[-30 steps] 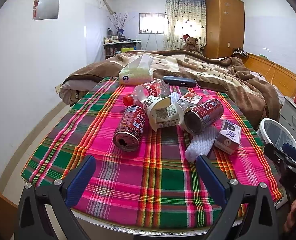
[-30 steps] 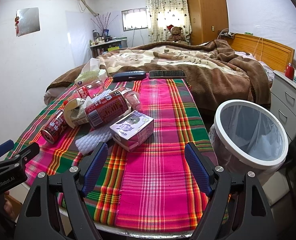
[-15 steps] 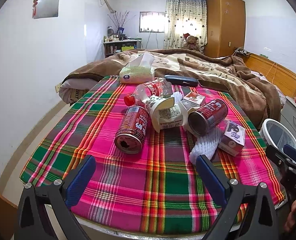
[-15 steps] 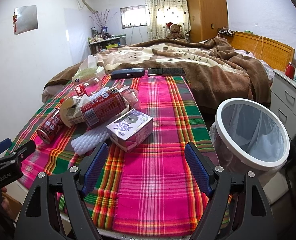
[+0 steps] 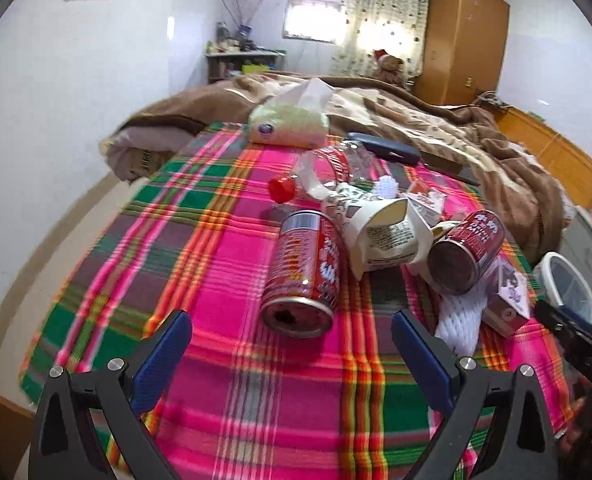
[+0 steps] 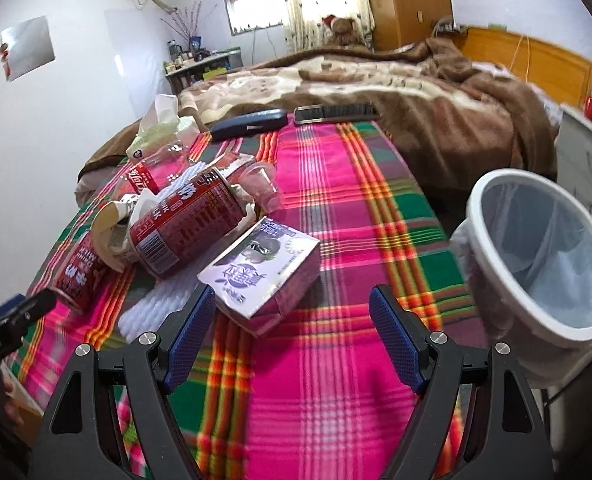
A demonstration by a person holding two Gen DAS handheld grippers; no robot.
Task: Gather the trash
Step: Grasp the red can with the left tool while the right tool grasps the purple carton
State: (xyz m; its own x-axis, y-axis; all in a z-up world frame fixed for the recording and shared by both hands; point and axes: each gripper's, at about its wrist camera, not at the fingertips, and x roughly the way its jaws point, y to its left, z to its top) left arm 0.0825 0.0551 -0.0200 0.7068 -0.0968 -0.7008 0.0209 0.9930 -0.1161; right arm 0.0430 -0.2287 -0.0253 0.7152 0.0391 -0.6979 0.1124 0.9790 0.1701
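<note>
Plaid cloth [image 5: 216, 264] in pink, green and orange covers the table, and the trash lies heaped on it. From the left wrist view, the left gripper [image 5: 292, 344] hovers low over the cloth with its jaws spread wide and nothing between them; a red can [image 5: 303, 268] lies on its side just ahead at 12 o'clock, open end toward the camera. At 1 o'clock a crushed paper cup [image 5: 387, 236] touches that can, and a second can [image 5: 465, 254] leans at 2 o'clock, resting on white foam net [image 5: 461, 320]. A clear bottle [image 5: 327, 172] with a red cap lies behind the heap at 12 o'clock, with a tissue pack [image 5: 288, 126] farther back and a dark case [image 5: 383, 146] beside it. From the right wrist view, the right gripper [image 6: 292, 320] also has its jaws wide apart and empty; a purple carton [image 6: 262, 272] sits at 11 o'clock, its near corner just beside the left fingertip. The bin [image 6: 535, 256], white-rimmed and lined with a bag, stands off the table's edge at 2 o'clock, tilted toward the camera. A brown blanket [image 6: 415, 96] covers the bed behind.
</note>
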